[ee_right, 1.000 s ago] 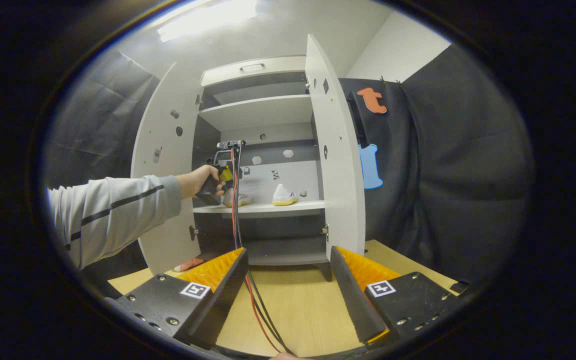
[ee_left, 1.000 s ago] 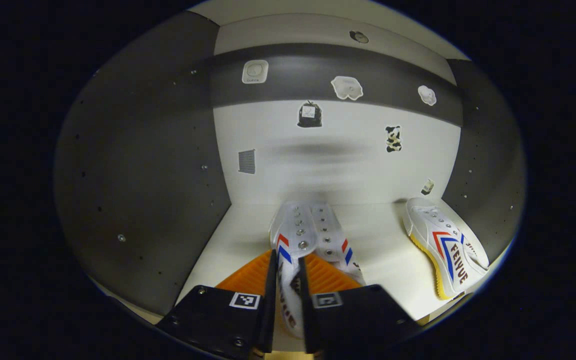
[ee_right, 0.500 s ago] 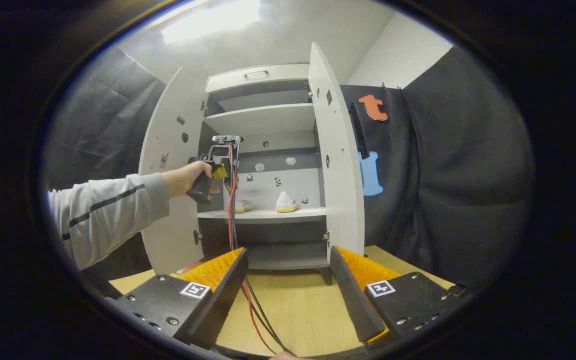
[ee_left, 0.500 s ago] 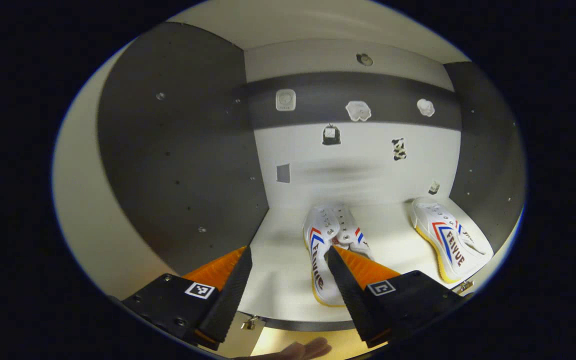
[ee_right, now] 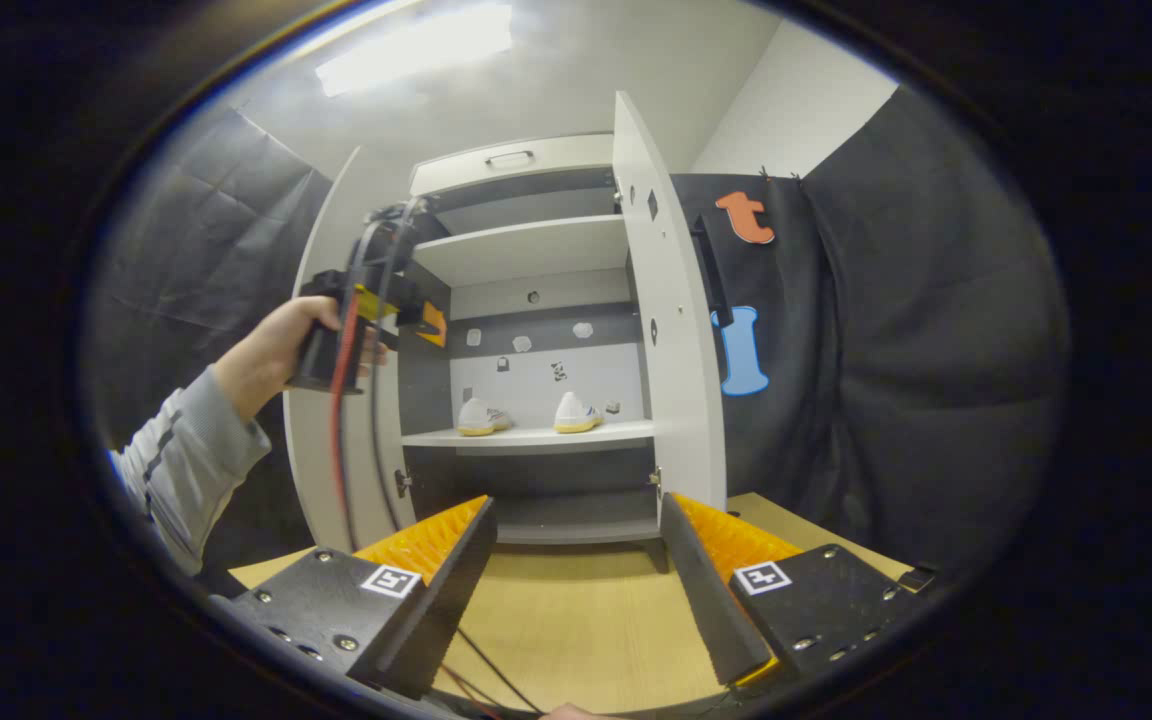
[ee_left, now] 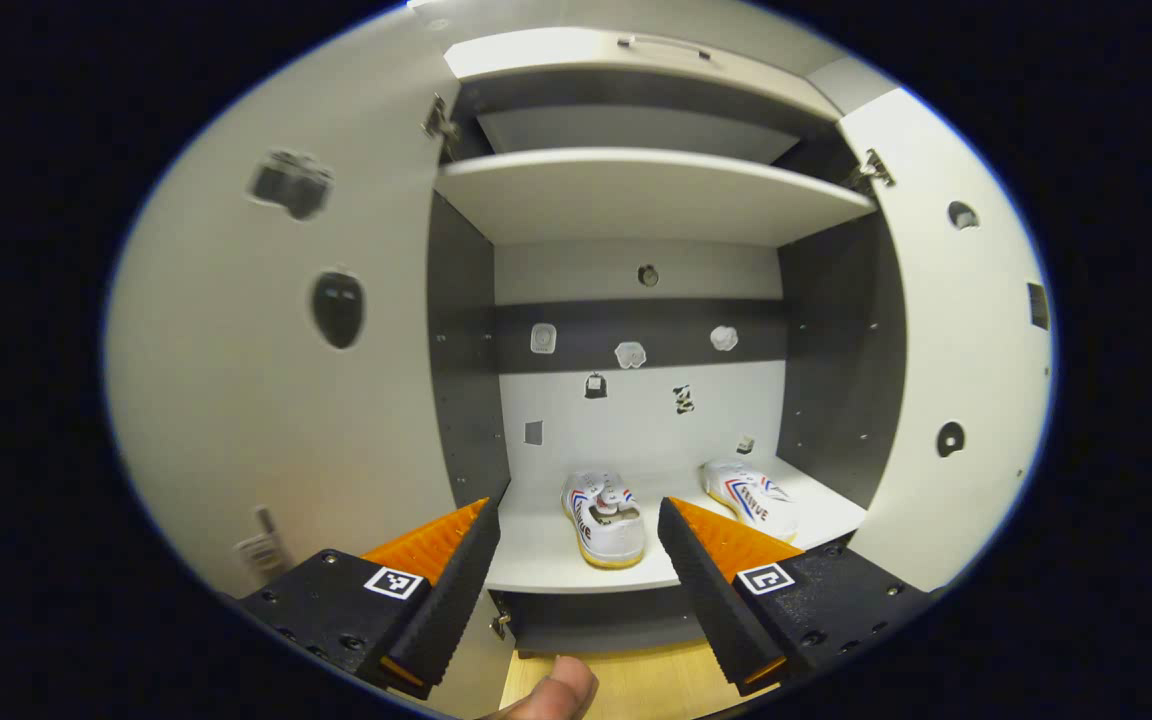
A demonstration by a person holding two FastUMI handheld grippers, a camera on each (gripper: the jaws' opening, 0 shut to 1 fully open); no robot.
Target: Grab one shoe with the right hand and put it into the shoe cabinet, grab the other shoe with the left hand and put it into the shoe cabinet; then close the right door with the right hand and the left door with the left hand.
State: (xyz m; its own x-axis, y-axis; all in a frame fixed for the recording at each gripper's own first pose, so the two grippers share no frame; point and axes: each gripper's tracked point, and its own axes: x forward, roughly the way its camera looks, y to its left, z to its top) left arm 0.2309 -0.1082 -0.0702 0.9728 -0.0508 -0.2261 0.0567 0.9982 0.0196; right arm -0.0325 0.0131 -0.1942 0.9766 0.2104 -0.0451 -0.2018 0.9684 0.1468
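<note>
Shoe cabinet stands in the middle of the right gripper view, behind the desk, with both doors open: the left door fills the left side of the left gripper view and the right door stands edge-on right of centre in the right gripper view. We judge that both shoes are already placed, so the step in hand is closing the doors. The next move calls for the right tool to go to the outer face of the right door and swing it shut; after that the left tool does the same with the left door.

Both tools have their fingers apart and hold nothing. In the right gripper view we see the left tool at the upper left, in a hand.

The left shoe lies on the shelf at lower centre, long axis front to back, heel toward us. The right shoe lies just beside it, turned slightly, toe toward the back wall.
</note>
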